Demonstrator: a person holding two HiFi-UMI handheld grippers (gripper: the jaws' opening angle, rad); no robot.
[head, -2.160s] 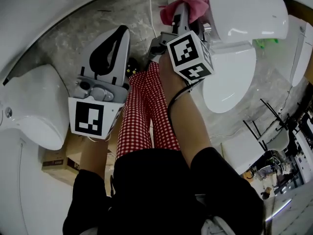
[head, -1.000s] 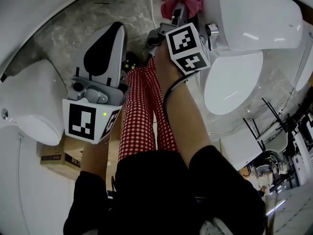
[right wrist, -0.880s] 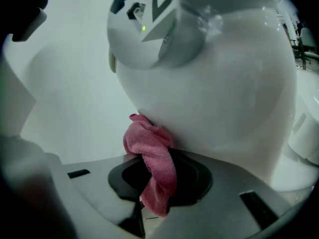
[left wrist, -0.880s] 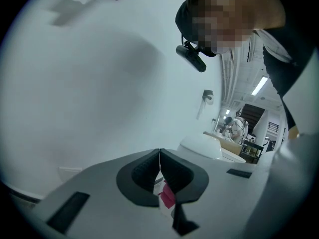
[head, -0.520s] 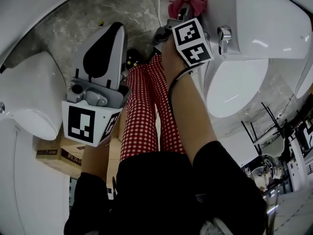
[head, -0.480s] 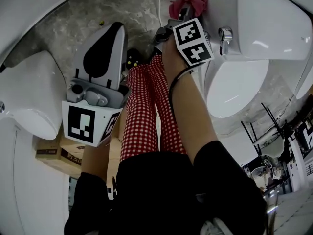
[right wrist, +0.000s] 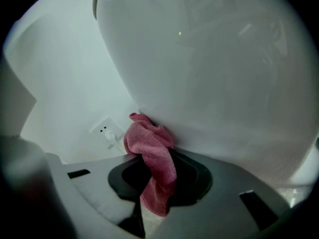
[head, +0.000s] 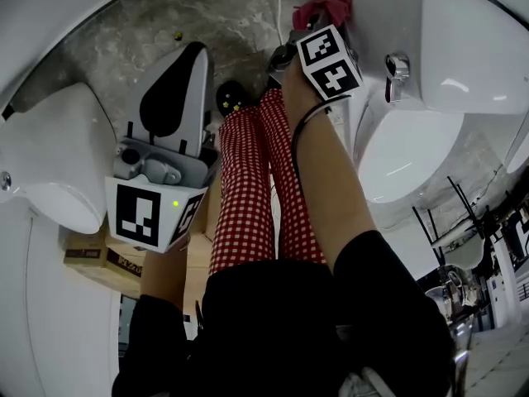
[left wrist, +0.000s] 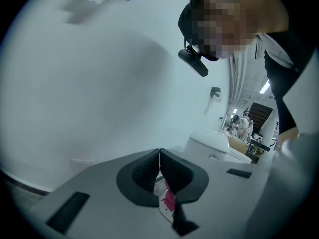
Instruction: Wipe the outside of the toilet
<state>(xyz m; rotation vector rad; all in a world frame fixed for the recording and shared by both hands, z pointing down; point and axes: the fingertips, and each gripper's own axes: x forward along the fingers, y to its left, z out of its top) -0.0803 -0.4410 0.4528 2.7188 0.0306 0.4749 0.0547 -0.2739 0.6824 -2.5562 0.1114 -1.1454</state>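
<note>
In the head view the white toilet [head: 463, 48] fills the upper right, with its chrome flush lever [head: 397, 63] and closed lid [head: 405, 155]. My right gripper [head: 309, 25] is shut on a pink cloth [head: 325, 0] and holds it against the side of the tank. In the right gripper view the pink cloth [right wrist: 152, 151] bunches out of the jaws and touches the white curved porcelain [right wrist: 209, 73]. My left gripper [head: 197, 52] hangs over the floor, well left of the toilet. Its pads [left wrist: 149, 171] meet with nothing held.
A second white toilet [head: 50, 164] stands at the left with a cardboard box [head: 95, 259] beside it. The person's red checked legs [head: 248, 188] stand between the grippers on a marbled floor [head: 124, 31]. A wall socket [right wrist: 107, 131] lies behind the cloth.
The right gripper with the cloth has moved farther up along the tank's side, and the flush lever has come into view. The left gripper has barely moved.
</note>
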